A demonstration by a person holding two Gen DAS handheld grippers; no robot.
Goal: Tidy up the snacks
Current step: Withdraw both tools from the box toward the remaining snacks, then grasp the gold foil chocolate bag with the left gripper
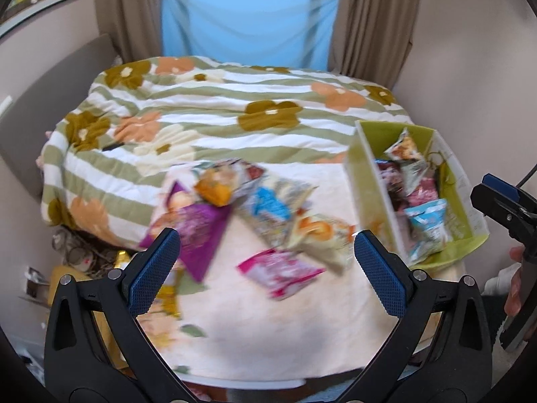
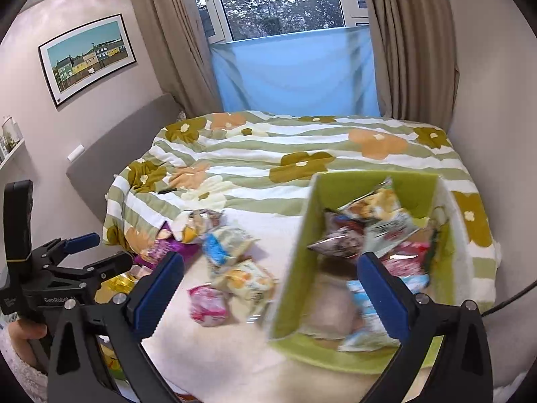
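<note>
Your left tool (image 1: 266,262) stands wide open, blue-padded fingers (image 1: 156,270) spread well apart with nothing between them, hanging above the cream blanket on the bed (image 1: 261,342). Your right tool (image 2: 270,287) is equally wide and holds nothing; its right finger (image 2: 382,294) lies over the open top of the lime-green cardboard box (image 2: 292,268).

In the left wrist view, loose snack packets lie in a cluster at 12 o'clock of the left tool. A purple flat packet (image 1: 196,231) sits at 10 o'clock, with an orange crinkled packet (image 1: 214,189) touching its upper edge. A white-and-blue packet (image 1: 272,205) lies just beside it, a pale packet with orange print (image 1: 319,235) at 1 o'clock, and a pink packet (image 1: 280,273) nearest the tool. Motion blur hides any lettering.

The lime-green box (image 1: 364,181) stands at 2 o'clock in that view, on the bed's right side, near the loose cluster but apart from it. It already holds several packets, among them a light-blue one (image 1: 428,223) toward its near end and a silver-edged one (image 1: 404,149) upright at its far end.

A green-striped flowered duvet (image 1: 214,107) covers the far half of the bed. Your right tool shows at the 3 o'clock edge (image 1: 503,205).
</note>
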